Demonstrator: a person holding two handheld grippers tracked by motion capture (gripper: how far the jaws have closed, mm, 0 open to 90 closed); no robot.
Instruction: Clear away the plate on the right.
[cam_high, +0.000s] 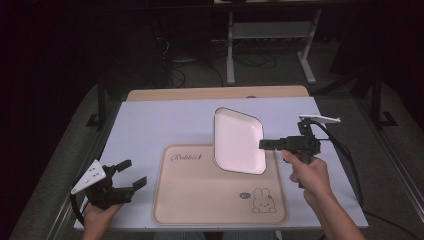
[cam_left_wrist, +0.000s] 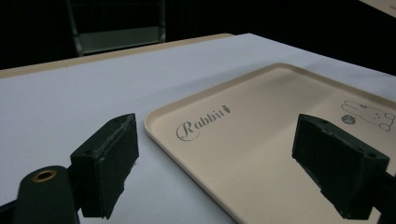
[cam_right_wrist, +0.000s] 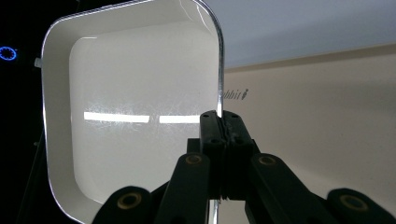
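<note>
A white square plate (cam_high: 238, 141) with a dark rim hangs tilted above the beige rabbit tray (cam_high: 200, 195). My right gripper (cam_high: 265, 144) is shut on the plate's right rim. In the right gripper view the jaws pinch the edge of the plate (cam_right_wrist: 140, 116), whose shiny inside faces left. My left gripper (cam_high: 134, 174) is open beside the tray's left edge. In the left gripper view its fingers (cam_left_wrist: 109, 161) stand wide apart with the tray's "Rabbit" corner (cam_left_wrist: 233, 140) between them, further off.
The tray lies on a pale blue mat (cam_high: 150, 125) that covers a wooden table (cam_high: 215, 93). Beyond the table stand a white frame (cam_high: 270, 35) and cables on a dark floor. Black rails run along both table sides.
</note>
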